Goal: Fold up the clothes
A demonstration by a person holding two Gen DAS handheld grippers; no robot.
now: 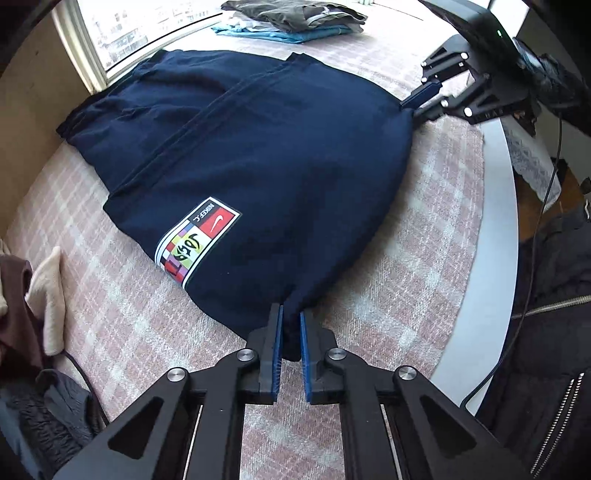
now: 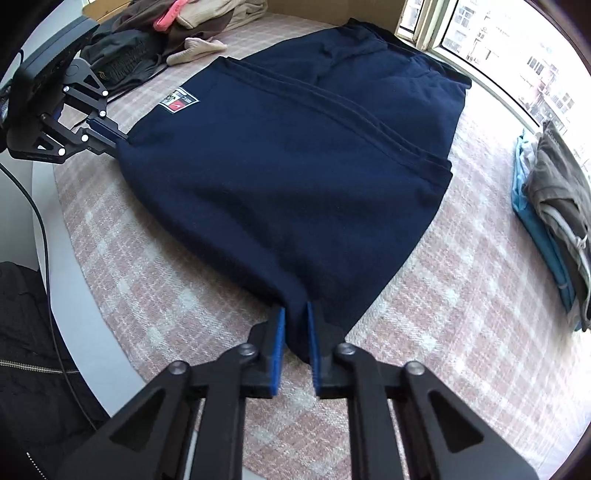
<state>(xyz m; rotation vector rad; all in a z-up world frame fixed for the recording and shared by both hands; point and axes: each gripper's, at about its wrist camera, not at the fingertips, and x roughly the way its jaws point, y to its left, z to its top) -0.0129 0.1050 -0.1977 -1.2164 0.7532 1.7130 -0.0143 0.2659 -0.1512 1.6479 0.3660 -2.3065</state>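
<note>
My left tool (image 1: 291, 317) is clamped on one near corner of the navy garment (image 1: 258, 147), my right tool (image 2: 294, 315) on the other. Garment lies spread on the plaid-covered counter (image 1: 129, 314), folded stack (image 1: 295, 18) beyond.

A navy garment (image 1: 258, 147) with a colourful logo patch (image 1: 197, 242) lies spread flat on checked cloth.

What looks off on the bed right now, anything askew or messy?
Nothing damaged or spilled. The navy garment lies mostly flat on the plaid cover, its near corners pinched by the left gripper and right gripper. Only untidy spot: a loose heap of unfolded clothes at one end, unlike the neat folded stack.
</note>
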